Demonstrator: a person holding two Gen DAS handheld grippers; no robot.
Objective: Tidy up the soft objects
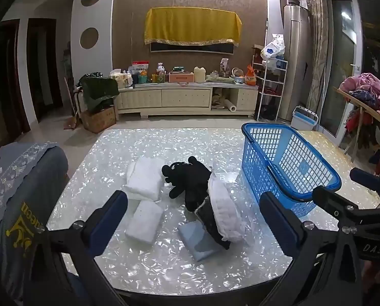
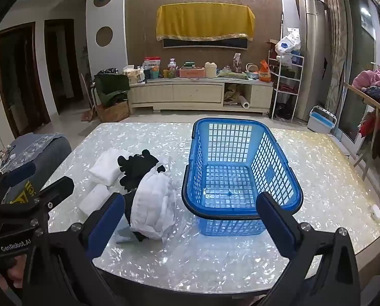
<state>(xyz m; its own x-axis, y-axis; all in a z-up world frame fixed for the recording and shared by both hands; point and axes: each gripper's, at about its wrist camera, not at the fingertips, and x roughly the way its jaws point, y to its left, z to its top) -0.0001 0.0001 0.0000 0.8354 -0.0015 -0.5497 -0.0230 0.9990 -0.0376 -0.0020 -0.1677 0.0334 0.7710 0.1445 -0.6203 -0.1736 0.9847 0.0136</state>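
A blue mesh basket (image 2: pixel 240 168) stands on the shimmering white table (image 2: pixel 215 262), on the right-hand part of it, and nothing lies inside: its gridded floor shows bare through to the tabletop. The soft things are all out on the table to the left of the basket. Nearest it is a black plush toy (image 1: pixel 190 181) lying in a heap with a white ruffled cloth (image 1: pixel 224 211) draped over its near end; the cloth sits just beside the basket's left wall. A folded pale blue cloth (image 1: pixel 198 242) lies partly under the near end of that heap. Farther left are two folded white pads, the larger white pad (image 1: pixel 145 179) behind and the smaller white pad (image 1: pixel 144 221) in front, close together. The left gripper (image 1: pixel 190 219) hangs over the near edge of the table with its jaws spread wide and nothing between them, aimed at the heap. The right gripper (image 2: pixel 190 219) is likewise wide and empty, facing the basket's near rim. A grey-blue covered seat (image 1: pixel 24 191) stands at the table's left edge.
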